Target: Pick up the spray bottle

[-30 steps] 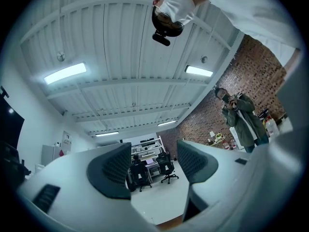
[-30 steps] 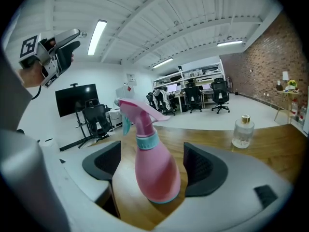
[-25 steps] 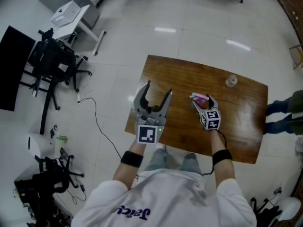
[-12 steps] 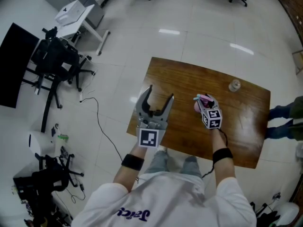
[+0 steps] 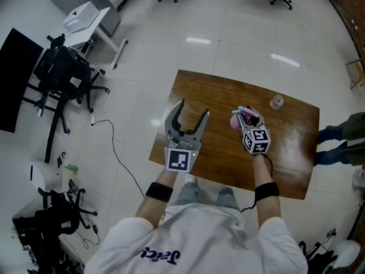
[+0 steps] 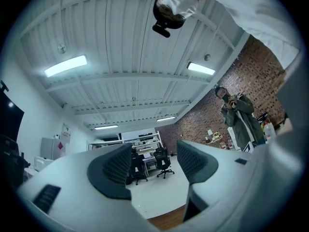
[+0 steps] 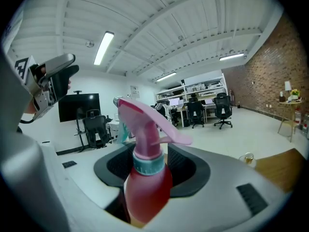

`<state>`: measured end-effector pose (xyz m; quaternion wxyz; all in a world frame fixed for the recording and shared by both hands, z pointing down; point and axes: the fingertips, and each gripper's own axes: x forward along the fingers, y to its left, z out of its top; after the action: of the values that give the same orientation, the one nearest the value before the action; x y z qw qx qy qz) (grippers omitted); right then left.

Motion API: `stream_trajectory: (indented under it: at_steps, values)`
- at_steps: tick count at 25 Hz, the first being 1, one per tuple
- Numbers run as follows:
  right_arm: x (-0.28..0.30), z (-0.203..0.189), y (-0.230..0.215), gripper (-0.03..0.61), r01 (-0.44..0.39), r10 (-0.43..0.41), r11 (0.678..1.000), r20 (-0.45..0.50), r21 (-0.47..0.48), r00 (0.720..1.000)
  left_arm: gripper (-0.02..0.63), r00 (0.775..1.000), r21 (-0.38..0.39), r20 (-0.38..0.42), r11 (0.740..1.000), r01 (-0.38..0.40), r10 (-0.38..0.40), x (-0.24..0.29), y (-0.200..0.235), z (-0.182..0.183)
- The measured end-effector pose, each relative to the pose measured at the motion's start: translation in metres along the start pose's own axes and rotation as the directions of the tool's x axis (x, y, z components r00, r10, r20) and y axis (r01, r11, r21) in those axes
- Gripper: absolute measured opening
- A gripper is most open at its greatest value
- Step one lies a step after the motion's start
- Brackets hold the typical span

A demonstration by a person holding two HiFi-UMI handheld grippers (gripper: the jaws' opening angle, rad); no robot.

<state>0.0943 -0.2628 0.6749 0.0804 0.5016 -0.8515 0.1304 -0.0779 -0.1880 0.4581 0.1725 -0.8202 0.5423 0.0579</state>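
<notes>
The spray bottle [image 7: 147,182] is pink-red with a pink trigger head and a teal collar. My right gripper [image 7: 150,166] is shut on its body, its dark pads pressed on both sides. In the head view the spray bottle [image 5: 240,119] hangs above the wooden table [image 5: 217,96], held in my right gripper [image 5: 246,120]. Left of it, my left gripper [image 5: 189,117] is open over the table's left part with nothing between its fingers. In the left gripper view my left gripper [image 6: 153,162] points up at the room, empty.
A small clear glass object [image 5: 277,101] stands near the table's far right part. A person [image 5: 342,133] stands by the table's right edge. Office chairs [image 5: 63,73], a white side table [image 5: 85,17] and a floor cable [image 5: 114,147] lie to the left.
My right gripper has shut on the spray bottle and lifted it off the table. The left gripper stayed where it was, open.
</notes>
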Motion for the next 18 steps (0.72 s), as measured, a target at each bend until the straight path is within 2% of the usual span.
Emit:
stream_trajectory:
  at_steps: [6,10,13,18]
  values:
    - [-0.047,0.039,-0.003,0.207,0.068,-0.067,0.998,0.055,-0.002,0.996,0.278,0.999,-0.059,-0.015,0.998,0.030,-0.031,-0.009,-0.002,-0.006]
    - [-0.084,0.054,0.005,0.207,0.108,-0.106,0.994,0.069,-0.025,0.992,0.278,0.998,-0.070,-0.020,0.996,0.051,-0.052,-0.019,-0.005,-0.006]
    - [-0.110,0.060,0.009,0.207,0.145,-0.141,0.988,0.084,-0.047,0.986,0.278,0.996,-0.091,-0.050,0.994,0.064,-0.068,-0.026,-0.014,-0.014]
    - [-0.158,0.061,0.005,0.207,0.203,-0.199,0.979,0.107,-0.029,0.974,0.278,0.992,-0.124,-0.078,0.988,0.092,-0.102,-0.041,-0.032,-0.024]
